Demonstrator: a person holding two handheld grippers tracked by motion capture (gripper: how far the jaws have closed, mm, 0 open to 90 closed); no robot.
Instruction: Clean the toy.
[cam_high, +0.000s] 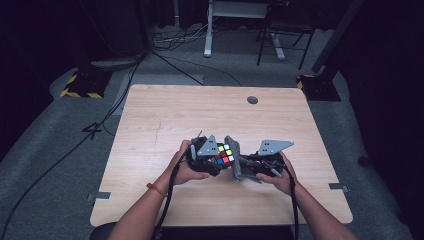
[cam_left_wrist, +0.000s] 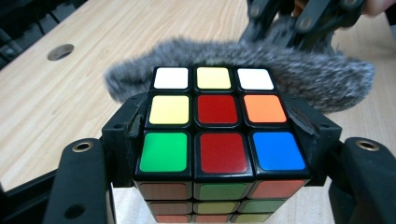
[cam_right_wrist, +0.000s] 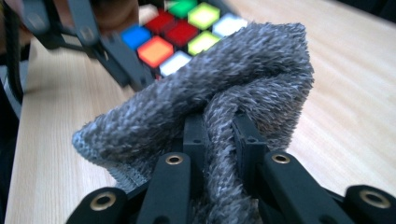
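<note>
Rubik's cube (cam_left_wrist: 219, 135) sits clamped between the jaws of the left gripper (cam_high: 212, 159), lifted a little above the wooden table (cam_high: 165, 115) near its front middle, with its scrambled face turned upward. From where I stand, that grip looks meant to keep the cube steady and present one face openly to the other hand. The right gripper (cam_right_wrist: 224, 135) is clenched on a fold of grey fuzzy cloth (cam_right_wrist: 210, 98), the fabric bunched between its jaws and spilling out to either side. The cloth is brought right against the far edge of the cube, touching it along the row of white and yellow stickers, so I would guess the person means to wipe the cube. The two grippers face each other closely, the cube on the person's left, the cloth just beside it on the right. Both forearms reach in from the near edge.
</note>
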